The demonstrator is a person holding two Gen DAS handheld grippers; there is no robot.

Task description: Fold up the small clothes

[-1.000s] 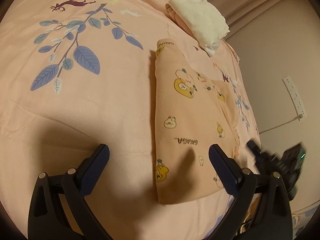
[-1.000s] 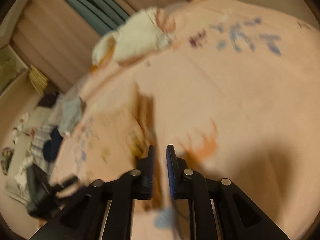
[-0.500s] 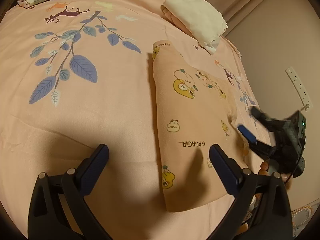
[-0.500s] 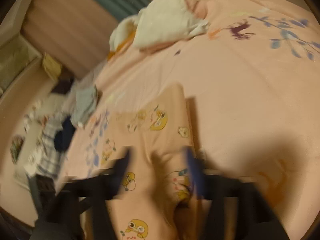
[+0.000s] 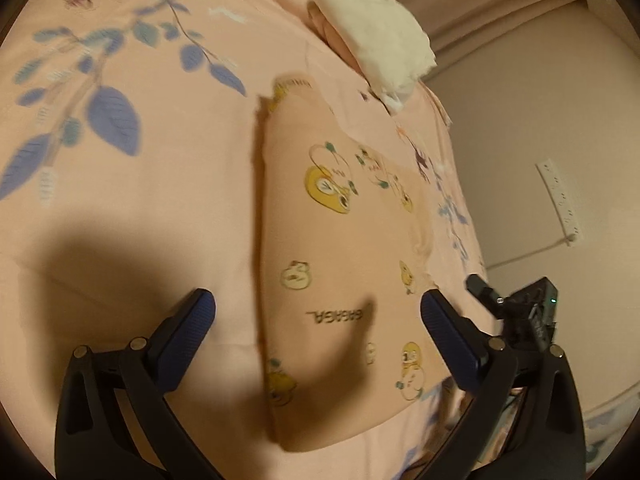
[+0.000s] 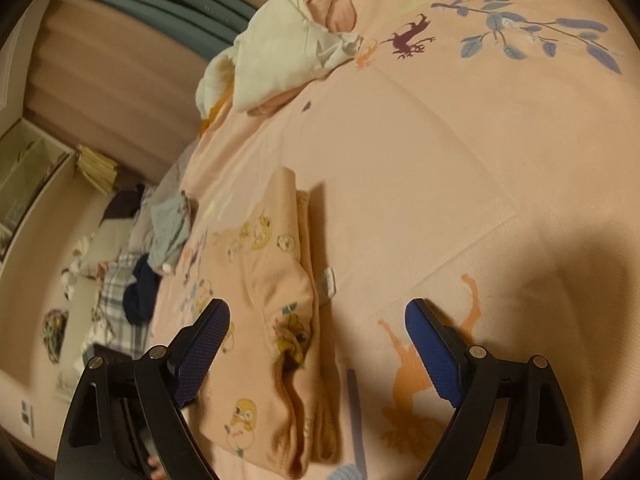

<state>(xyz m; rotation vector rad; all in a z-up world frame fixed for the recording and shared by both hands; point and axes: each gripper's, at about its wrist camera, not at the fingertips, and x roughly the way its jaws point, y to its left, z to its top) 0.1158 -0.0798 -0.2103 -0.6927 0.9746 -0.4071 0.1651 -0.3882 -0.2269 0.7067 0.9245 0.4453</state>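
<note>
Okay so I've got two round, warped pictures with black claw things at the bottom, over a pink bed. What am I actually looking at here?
Those claws are handheld two-finger grippers, one in each of a person's hands, each carrying a wide-angle camera looking along its fingers. One picture is from the left gripper, the other from the right gripper. Both stand open, holding nothing; the right one's jaws have just been opening. Under them, on the pink bedsheet, lies a folded peach garment printed with cartoon animals. A cream cloth pile sits further back.
</note>
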